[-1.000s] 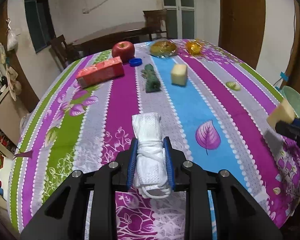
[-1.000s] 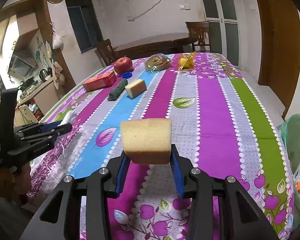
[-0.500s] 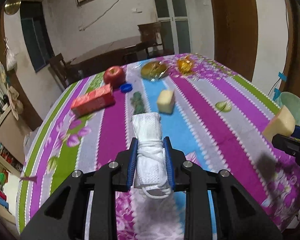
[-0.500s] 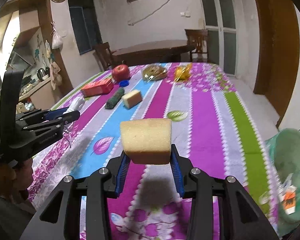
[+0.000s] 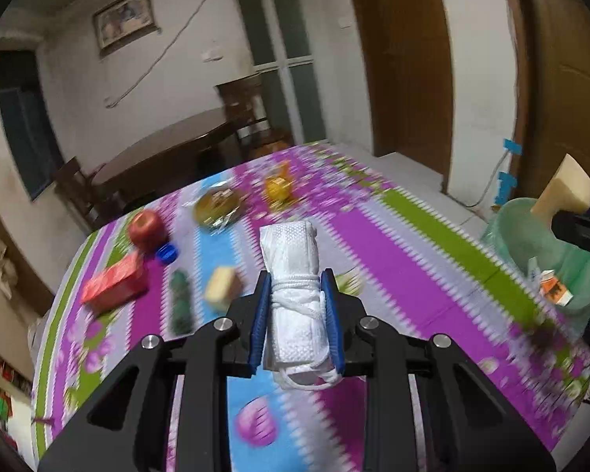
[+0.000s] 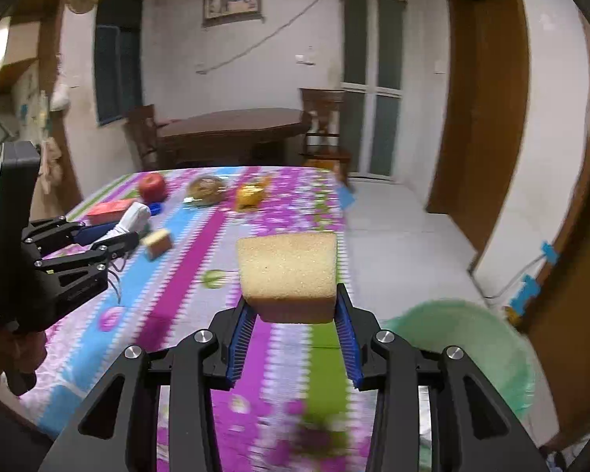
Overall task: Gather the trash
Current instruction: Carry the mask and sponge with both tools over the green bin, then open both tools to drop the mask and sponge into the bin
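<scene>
My left gripper (image 5: 295,280) is shut on a rolled white cloth bundle (image 5: 289,247) tied with string, held above the striped tablecloth (image 5: 405,259). My right gripper (image 6: 291,299) is shut on a yellow sponge block (image 6: 287,271) near the table's right edge. A green bin (image 6: 472,338) stands on the floor to its lower right. In the left wrist view the bin (image 5: 546,244) holds a small orange-and-white carton (image 5: 554,292), and the sponge (image 5: 566,187) hangs just above its rim. The left gripper (image 6: 124,232) with the bundle (image 6: 135,214) shows at the left of the right wrist view.
On the table lie a red apple (image 5: 147,226), a red box (image 5: 116,281), a blue cap (image 5: 166,252), a dark green roll (image 5: 180,303), a second yellow sponge (image 5: 222,287), a wrapped food bag (image 5: 216,204) and an orange wrapper (image 5: 277,188). A dark table and chairs stand behind.
Both grippers have risen and swung right toward the table's edge, so the green bin has come further into both views. Each still holds its item the same way.
</scene>
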Action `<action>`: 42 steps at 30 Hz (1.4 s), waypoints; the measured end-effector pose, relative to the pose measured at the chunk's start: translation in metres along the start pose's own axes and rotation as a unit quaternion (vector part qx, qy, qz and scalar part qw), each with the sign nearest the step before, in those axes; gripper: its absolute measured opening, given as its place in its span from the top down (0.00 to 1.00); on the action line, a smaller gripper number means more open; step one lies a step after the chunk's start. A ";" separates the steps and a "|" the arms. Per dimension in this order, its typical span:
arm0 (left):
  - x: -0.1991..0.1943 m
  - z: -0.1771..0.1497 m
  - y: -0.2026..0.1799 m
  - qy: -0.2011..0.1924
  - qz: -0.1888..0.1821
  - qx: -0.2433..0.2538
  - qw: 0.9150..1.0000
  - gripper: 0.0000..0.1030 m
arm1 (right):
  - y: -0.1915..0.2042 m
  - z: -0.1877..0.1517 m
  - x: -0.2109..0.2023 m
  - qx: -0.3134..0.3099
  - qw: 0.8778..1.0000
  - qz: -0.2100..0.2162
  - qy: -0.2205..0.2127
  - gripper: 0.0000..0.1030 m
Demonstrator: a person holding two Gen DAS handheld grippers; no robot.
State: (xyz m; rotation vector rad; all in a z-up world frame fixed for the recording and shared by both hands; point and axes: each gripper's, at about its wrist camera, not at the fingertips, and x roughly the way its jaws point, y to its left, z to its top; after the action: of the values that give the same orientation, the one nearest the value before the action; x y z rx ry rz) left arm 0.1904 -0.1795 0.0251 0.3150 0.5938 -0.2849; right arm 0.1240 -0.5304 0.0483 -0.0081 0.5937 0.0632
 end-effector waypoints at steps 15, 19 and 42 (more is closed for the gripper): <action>0.029 0.047 -0.126 -0.013 -0.063 0.088 0.994 0.76 | -0.146 -0.019 -0.029 0.060 0.993 -0.098 0.038 0.60; 0.038 0.053 -0.155 -0.005 -0.086 0.109 0.990 0.76 | -0.172 -0.028 -0.032 0.075 0.989 -0.114 0.050 0.60; 0.082 0.053 -0.264 0.038 -0.216 0.223 0.950 0.76 | -0.245 -0.075 -0.029 0.140 0.974 -0.131 0.120 0.60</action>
State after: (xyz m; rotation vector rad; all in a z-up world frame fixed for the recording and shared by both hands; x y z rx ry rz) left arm 0.1898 -0.4548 -0.0363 0.6352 0.6694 -0.8405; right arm 0.0735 -0.7789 -0.0006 0.1809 0.8338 -0.2822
